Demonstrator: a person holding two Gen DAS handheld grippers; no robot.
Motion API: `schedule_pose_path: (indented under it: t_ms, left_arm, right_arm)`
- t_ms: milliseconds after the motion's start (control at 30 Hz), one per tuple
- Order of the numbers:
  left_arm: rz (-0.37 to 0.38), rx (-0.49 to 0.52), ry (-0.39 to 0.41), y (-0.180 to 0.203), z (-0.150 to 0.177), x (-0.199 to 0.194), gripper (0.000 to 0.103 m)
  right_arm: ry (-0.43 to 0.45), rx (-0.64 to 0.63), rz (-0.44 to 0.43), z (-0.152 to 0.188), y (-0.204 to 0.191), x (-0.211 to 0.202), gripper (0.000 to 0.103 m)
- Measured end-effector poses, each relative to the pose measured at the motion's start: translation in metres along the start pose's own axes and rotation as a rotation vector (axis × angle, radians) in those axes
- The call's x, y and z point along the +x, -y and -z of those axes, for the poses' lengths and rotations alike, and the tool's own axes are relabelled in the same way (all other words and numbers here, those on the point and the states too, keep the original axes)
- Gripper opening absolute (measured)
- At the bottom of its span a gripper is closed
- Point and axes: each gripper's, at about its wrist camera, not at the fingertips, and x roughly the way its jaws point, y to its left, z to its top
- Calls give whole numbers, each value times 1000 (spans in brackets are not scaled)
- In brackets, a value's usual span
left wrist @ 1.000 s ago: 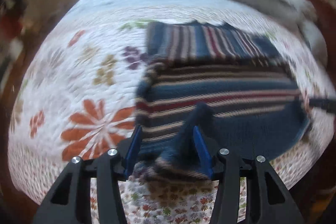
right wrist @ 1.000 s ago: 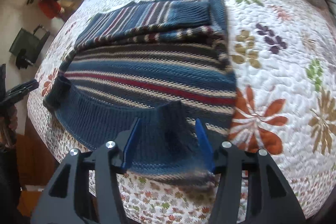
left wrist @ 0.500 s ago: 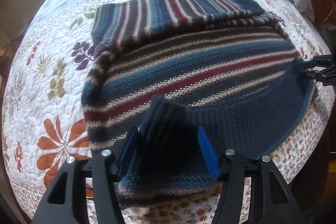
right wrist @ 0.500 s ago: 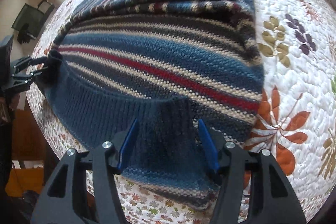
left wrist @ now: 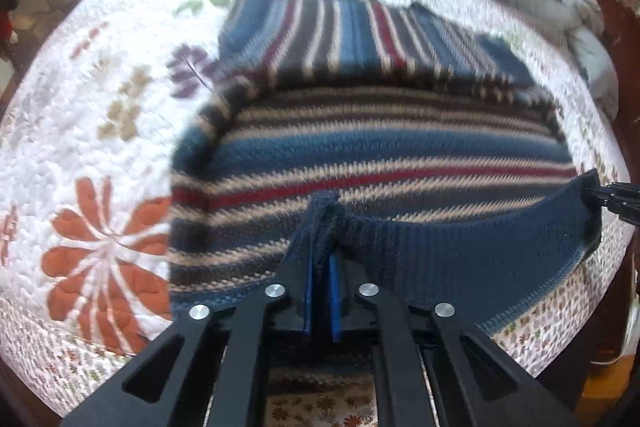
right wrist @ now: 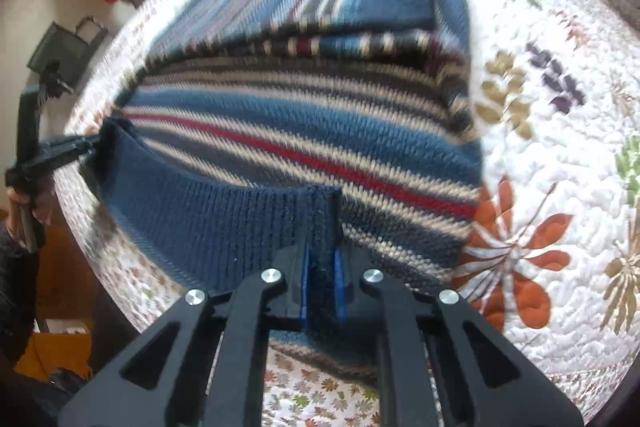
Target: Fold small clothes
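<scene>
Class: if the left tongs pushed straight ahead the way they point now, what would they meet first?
The left tongs are already shut on the sweater's blue hem. Straight on, they would most likely run into the striped body of that sweater lying on the quilt, though depth is hard to judge.

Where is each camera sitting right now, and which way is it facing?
Left wrist: on the left gripper, looking forward across the sweater on the quilt; its own fingers pinch the blue hem, and the right gripper shows at the right edge.
Right wrist: on the right gripper, looking across the same sweater; its fingers pinch the hem, and the left gripper and hand show at the left.
Shared: sweater, hem, quilt, and each other's gripper.
</scene>
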Motion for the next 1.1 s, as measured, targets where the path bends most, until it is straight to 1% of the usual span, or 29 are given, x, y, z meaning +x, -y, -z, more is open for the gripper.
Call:
schedule_pose_path:
  t_ms: [100,233,367,400,467,533,567,600,667,700,767,833,933,1033,1100]
  left_arm:
    - [3,-10,64,-3,-11,-21,7]
    - [19,-38,129,-5,-44,-39,7]
    - [17,-75,161,-10,-99,-36,7]
    - [9,-78,174,-10,-111,-36,7]
    - [-5,-86,199,-10,-137,-33,7]
    - [-19,-97,226,-11,-166,-30,7]
    - [-25,-103,239,-12,-183,-26,7]
    - [-32,-111,249,-14,-193,-23,7]
    - [-52,-118,270,-15,-214,-13,7]
    - [-69,-117,278,-15,-226,-6,7]
    - [-108,-106,273,-16,-243,11,7]
    - [-123,-106,260,-17,-252,28,7]
    - [-137,-121,227,-24,-263,59,7]
    - [-158,-133,184,-31,-271,90,7]
    - [-181,-134,138,-34,-273,113,8]
  right_arm:
    - [50,5,-20,-12,0,-22,8]
    - [98,4,3,-43,6,-38,8]
    - [127,34,22,-85,17,-40,8]
    - [142,43,30,-102,22,-41,8]
    - [161,53,39,-123,28,-42,8]
    - [180,60,58,-153,36,-41,8]
    - [187,59,67,-164,38,-41,8]
    - [197,59,84,-182,43,-39,8]
    - [206,68,93,-201,48,-35,8]
    - [211,75,101,-216,53,-28,8]
    - [215,79,118,-231,58,-19,8]
    - [210,90,135,-250,65,-3,8]
    - [198,105,157,-267,75,21,8]
    - [173,131,166,-277,87,47,8]
    - [152,146,171,-280,94,63,8]
